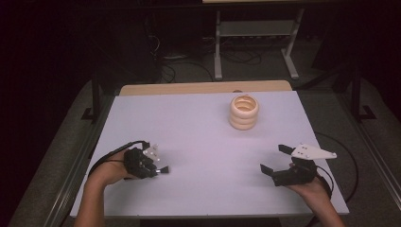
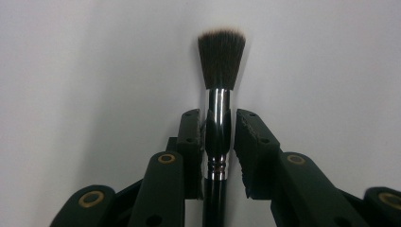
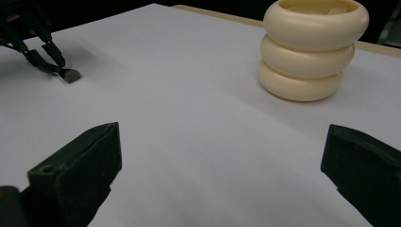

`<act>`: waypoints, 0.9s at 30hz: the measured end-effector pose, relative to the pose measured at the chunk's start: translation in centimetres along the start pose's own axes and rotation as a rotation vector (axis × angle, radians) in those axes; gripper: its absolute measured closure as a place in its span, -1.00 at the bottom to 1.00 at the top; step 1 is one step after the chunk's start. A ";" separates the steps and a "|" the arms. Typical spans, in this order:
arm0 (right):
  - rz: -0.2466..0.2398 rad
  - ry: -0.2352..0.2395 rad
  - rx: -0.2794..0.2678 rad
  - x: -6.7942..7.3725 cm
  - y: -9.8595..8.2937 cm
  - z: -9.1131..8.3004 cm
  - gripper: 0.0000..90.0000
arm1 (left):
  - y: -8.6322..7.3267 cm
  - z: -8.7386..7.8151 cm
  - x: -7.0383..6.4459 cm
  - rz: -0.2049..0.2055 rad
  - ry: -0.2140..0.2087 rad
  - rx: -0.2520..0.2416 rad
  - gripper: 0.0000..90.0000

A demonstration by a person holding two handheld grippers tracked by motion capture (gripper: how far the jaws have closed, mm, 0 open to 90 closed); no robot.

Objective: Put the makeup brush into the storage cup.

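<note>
Left gripper [image 2: 216, 127]: jaws narrowed around a brush [image 2: 218, 94]. The left jaw presses the brush; a thin gap shows at the right jaw, whose inner pad face is rough and chipped. The jaws are matt black plastic with brass-coloured ringed pivots.

Brush: short dense bristle tuft, dark brown with paler tips, flaring outward to a flat top. Below it a polished chrome ferrule, round in section, with a ribbed band lower down, then a glossy black handle running down between the jaws. In the high view the brush [image 1: 164, 169] juts from the left gripper [image 1: 158, 166] low over the table [image 1: 198, 142], at its near left part. Whether the bristles touch the surface cannot be told.

Right gripper [image 1: 273, 160]: jaws wide apart, holding nothing, hovering over the near right part of the table. A grey three-cornered plate sits on top.

Holder [image 1: 244, 112]: cream, smooth, matt, shaped as three stacked rounded rings, open at the top. It stands upright on the far centre-right of the table, well apart from both grippers.

Table: flat, pale, plain surface; a wooden strip edges its far side.

No brand, label or legible writing seen on any item.
</note>
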State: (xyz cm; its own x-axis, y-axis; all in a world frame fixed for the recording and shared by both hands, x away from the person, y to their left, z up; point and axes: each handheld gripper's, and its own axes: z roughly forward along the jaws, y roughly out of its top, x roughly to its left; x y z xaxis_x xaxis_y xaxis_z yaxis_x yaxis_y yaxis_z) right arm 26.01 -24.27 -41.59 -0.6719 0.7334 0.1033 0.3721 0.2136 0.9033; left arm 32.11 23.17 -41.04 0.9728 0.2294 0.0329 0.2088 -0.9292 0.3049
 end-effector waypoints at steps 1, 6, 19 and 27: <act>0.000 0.000 0.000 0.0 0.0 0.0 -1.00 | 0.2 0.0 0.0 0.009 0.004 0.007 0.60; 0.001 0.001 0.001 0.0 0.0 0.0 -1.00 | 1.0 0.3 -0.1 0.032 0.011 0.048 0.60; 0.002 0.000 0.000 0.0 0.0 0.0 -1.00 | 1.8 1.0 -0.1 0.037 0.003 0.100 0.66; 0.000 0.001 -0.001 0.0 0.0 0.0 -1.00 | 1.6 0.9 0.1 0.014 -0.013 0.091 0.70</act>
State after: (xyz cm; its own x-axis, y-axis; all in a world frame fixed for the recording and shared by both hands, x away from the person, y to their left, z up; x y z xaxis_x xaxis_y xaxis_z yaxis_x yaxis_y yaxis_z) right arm 25.98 -24.30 -41.58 -0.6728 0.7325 0.1041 0.3718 0.2131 0.9035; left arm 32.60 21.43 -41.44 0.9768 0.2130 0.0238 0.2030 -0.9549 0.2165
